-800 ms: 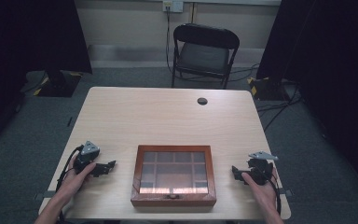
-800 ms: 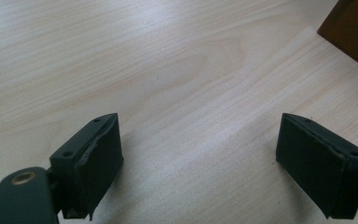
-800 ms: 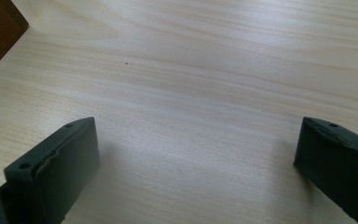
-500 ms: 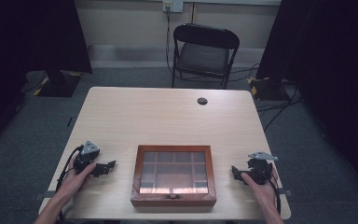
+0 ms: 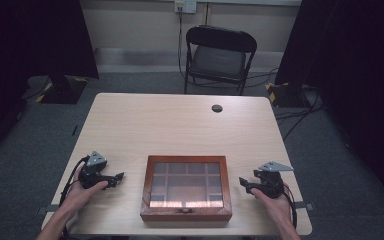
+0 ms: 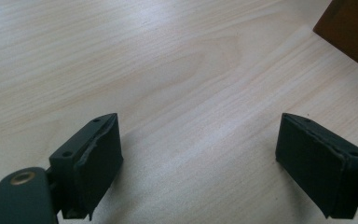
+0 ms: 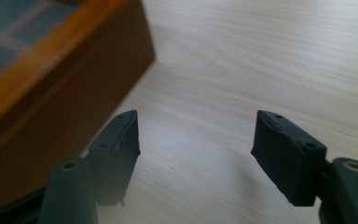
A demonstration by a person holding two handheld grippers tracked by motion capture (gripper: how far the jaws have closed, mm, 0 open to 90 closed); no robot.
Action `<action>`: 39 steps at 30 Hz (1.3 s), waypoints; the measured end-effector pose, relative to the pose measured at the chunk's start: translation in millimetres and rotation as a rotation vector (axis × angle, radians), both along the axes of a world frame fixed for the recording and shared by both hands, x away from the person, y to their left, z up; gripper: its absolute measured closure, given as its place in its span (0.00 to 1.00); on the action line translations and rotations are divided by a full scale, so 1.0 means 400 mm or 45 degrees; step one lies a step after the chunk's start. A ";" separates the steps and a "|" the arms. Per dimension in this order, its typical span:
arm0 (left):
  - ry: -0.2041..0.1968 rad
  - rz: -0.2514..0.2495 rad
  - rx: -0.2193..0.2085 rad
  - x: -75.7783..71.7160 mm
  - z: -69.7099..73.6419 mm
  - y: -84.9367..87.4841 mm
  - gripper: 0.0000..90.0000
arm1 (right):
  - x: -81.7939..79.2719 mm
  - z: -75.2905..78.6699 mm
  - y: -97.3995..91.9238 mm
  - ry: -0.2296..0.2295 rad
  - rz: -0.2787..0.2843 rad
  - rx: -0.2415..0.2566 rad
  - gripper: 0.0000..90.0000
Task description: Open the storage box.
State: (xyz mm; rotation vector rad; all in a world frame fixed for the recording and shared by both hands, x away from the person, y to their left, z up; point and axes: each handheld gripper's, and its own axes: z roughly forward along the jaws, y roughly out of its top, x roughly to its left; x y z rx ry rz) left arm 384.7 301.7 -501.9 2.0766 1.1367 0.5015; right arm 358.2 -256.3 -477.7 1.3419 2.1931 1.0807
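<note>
The box (image 5: 186, 188) sat at the near edge of the table (image 5: 180, 125), midway between the two hands, lid down, its clasp on the near face. Its long axis ran left to right, so each short end faced a gripper. The left gripper (image 5: 116, 178) rested on the table to the box's left, jaws pointing right toward it; the right gripper (image 5: 244, 184) rested to its right, jaws pointing left. Both stood apart from the wood, and the right one looked slightly nearer. In the right gripper view the box (image 7: 51, 74) wall rose just to the left of the jaws, while in the left gripper view only a corner of the box (image 6: 354, 32) showed at the far right. I judged either hand could reach the lid or clasp first, the right with the shorter way.

Both pairs of jaws stood open with nothing between them but bare table.

Against the earlier high views, nothing had shifted: box and both grippers lay where they had been.
</note>
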 end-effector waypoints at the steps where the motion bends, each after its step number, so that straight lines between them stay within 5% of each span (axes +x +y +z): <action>1: 0.000 0.000 0.000 0.000 0.000 0.000 0.15 | 0.000 0.000 0.000 0.000 0.000 0.000 0.36; 3: 0.000 0.001 -0.001 0.000 0.000 0.000 0.15 | -0.008 0.026 0.021 -0.018 0.086 0.053 0.42; 9: 0.000 0.001 -0.002 0.000 0.000 0.000 0.15 | -0.027 0.067 0.060 -0.008 0.200 0.112 0.51; 16: -0.003 0.005 -0.007 0.000 -0.001 -0.001 0.15 | -0.045 0.105 0.107 -0.027 0.325 0.173 0.49; 20: -0.003 0.005 -0.007 0.000 -0.001 -0.001 0.15 | -0.041 0.134 0.163 -0.009 0.444 0.193 0.57; 30: -0.003 0.005 -0.006 0.000 -0.001 -0.001 0.15 | -0.067 0.129 0.266 0.035 0.701 0.286 0.77; 39: -0.002 0.004 -0.005 0.000 -0.001 -0.001 0.15 | -0.098 0.101 0.321 0.111 0.862 0.249 0.86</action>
